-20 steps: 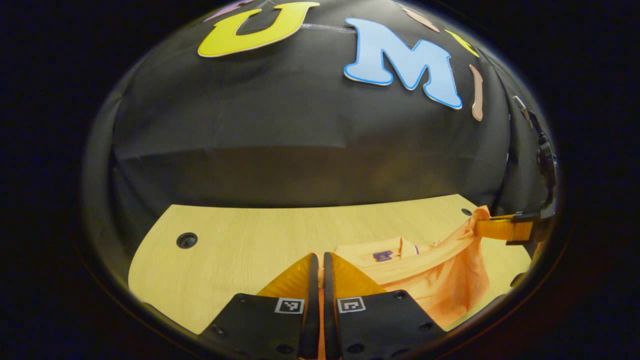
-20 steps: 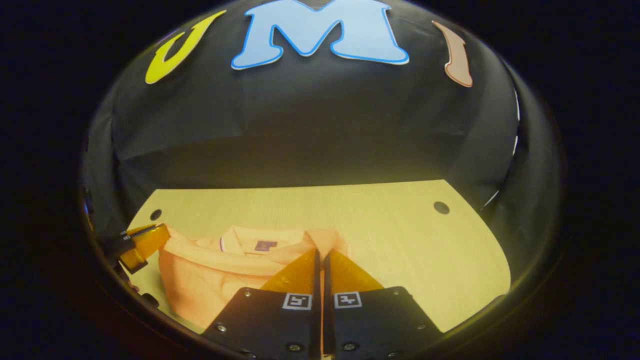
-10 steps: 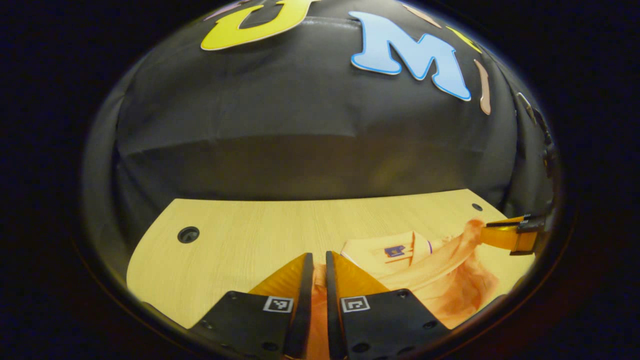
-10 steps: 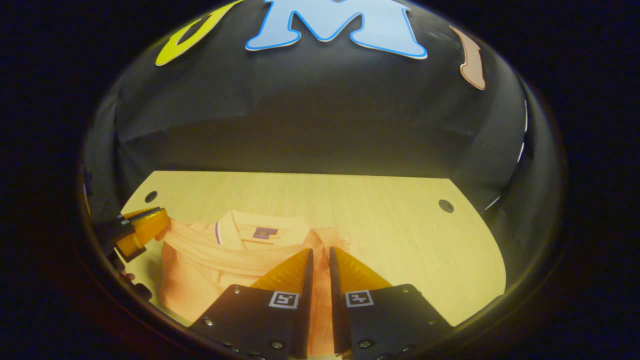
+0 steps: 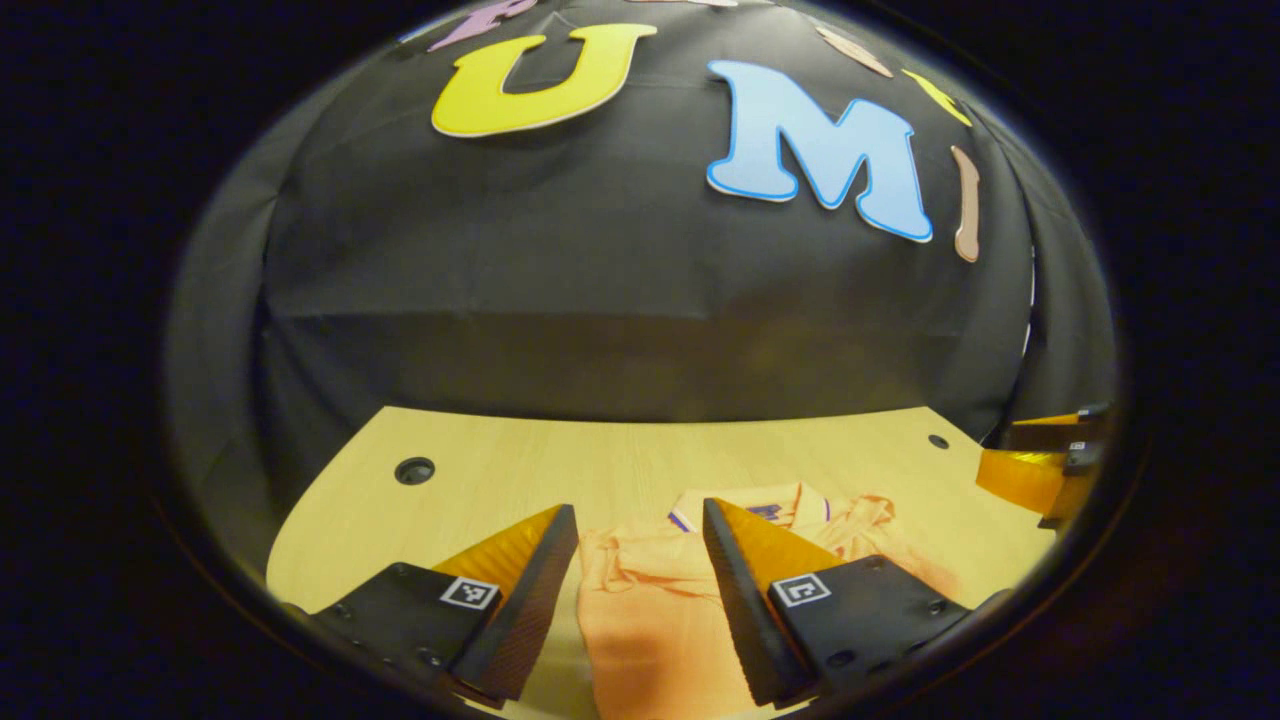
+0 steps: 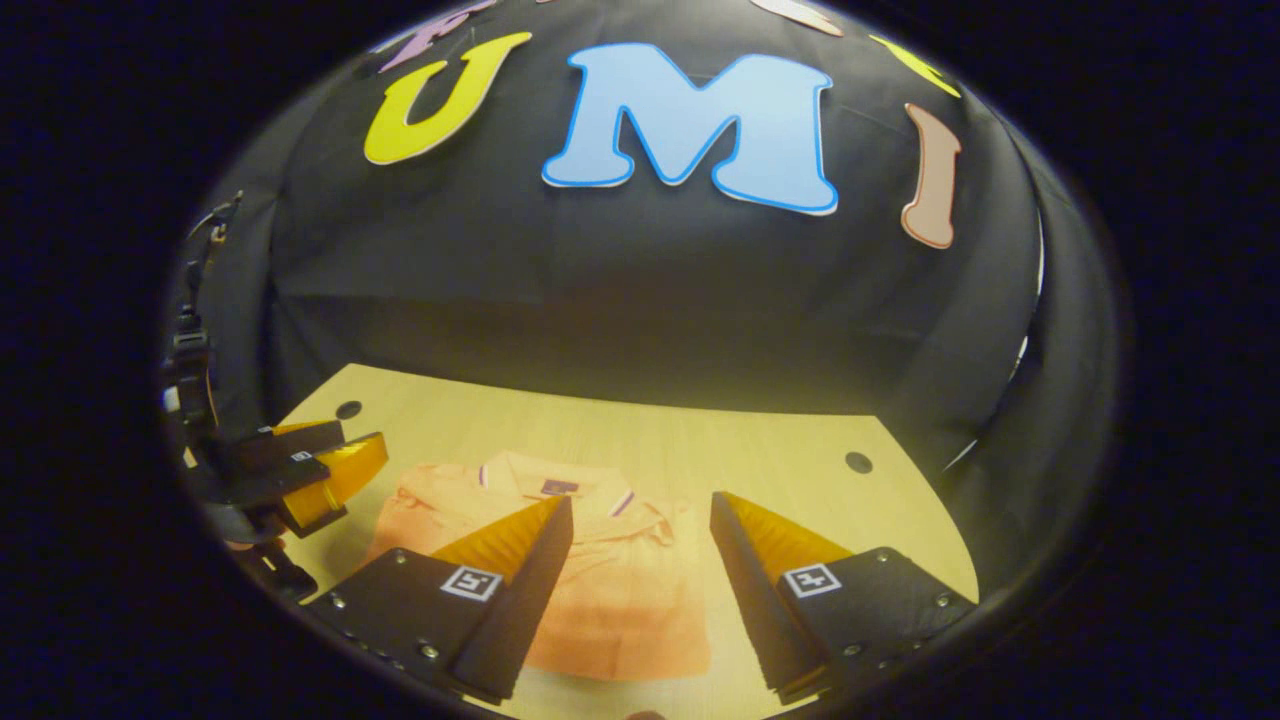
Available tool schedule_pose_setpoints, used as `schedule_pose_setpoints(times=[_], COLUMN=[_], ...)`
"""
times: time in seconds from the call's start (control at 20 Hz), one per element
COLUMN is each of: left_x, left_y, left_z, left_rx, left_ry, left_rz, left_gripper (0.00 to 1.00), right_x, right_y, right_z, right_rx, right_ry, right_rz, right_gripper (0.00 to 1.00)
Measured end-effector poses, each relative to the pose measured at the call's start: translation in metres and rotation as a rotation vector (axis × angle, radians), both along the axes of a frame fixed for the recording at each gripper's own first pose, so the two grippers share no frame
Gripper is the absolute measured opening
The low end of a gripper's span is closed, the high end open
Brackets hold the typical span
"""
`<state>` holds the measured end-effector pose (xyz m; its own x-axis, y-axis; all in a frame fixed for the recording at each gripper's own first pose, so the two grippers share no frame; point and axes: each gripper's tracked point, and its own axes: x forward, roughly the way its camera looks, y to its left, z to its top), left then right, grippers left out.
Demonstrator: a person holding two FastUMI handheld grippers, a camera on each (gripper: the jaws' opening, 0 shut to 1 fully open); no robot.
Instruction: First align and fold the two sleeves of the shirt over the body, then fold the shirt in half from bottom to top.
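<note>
The orange shirt (image 5: 640, 620) lies folded flat on the wooden table (image 5: 600, 470), its collar and small purple label at the far end. My left gripper (image 5: 638, 512) hovers open just above the shirt's near part, nothing between its fingers. In the right gripper view the shirt (image 6: 620, 600) forms a compact rectangle with the collar (image 6: 555, 482) facing the wall. My right gripper (image 6: 641, 503) is open over it too, holding nothing. The right gripper (image 5: 1040, 470) appears at the far right of the left gripper view, and the left gripper (image 6: 310, 475) at the left of the right gripper view.
The table (image 6: 700, 450) has round cable holes near its far corners (image 5: 414, 470) (image 6: 858, 462). The booth's black cloth wall rises right behind the table's far edge. Bare wood lies on either side of the shirt.
Both grippers went from shut on the shirt's fabric to open. The lifted fabric has dropped flat onto the body, and both grippers have drawn back a little.
</note>
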<state>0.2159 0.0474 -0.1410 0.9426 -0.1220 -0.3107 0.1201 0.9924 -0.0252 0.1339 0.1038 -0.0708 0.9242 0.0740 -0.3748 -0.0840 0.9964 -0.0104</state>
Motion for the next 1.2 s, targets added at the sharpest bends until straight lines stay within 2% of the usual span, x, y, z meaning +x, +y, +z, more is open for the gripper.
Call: schedule_pose_setpoints(times=[0.05, 0.1, 0.2, 0.25, 0.4, 0.65, 1.05, 1.2], left_x=[-0.01, -0.021, -0.044, -0.055, -0.089, -0.155, -0.251, -0.274], left_y=[-0.004, -0.007, -0.015, -0.02, -0.037, -0.037, -0.072, -0.085], left_z=[0.01, 0.019, 0.034, 0.043, 0.064, 0.097, 0.117, 0.119], left_rx=[-0.003, -0.002, 0.017, 0.029, 0.05, 0.035, 0.056, 0.059], left_ry=[-0.018, -0.036, -0.073, -0.095, -0.163, -0.253, -0.327, -0.343], left_rz=[0.0, -0.002, -0.008, -0.014, -0.015, 0.054, 0.113, 0.134], left_gripper=[0.83, 0.89, 0.93, 0.93, 0.94, 0.96, 0.96, 0.95], right_x=[-0.009, -0.019, -0.044, -0.056, -0.089, -0.137, -0.199, -0.211], right_y=[0.003, 0.005, 0.013, 0.015, 0.017, 0.013, -0.015, -0.036], right_z=[0.008, 0.017, 0.034, 0.043, 0.064, 0.091, 0.095, 0.094], right_rx=[-0.007, -0.011, -0.011, -0.013, -0.021, 0.009, 0.052, 0.039], right_ry=[-0.021, -0.045, -0.088, -0.112, -0.178, -0.266, -0.321, -0.336], right_rz=[0.016, 0.031, 0.066, 0.082, 0.121, 0.184, 0.273, 0.263], right_gripper=[0.88, 0.89, 0.92, 0.95, 0.95, 0.95, 0.94, 0.95])
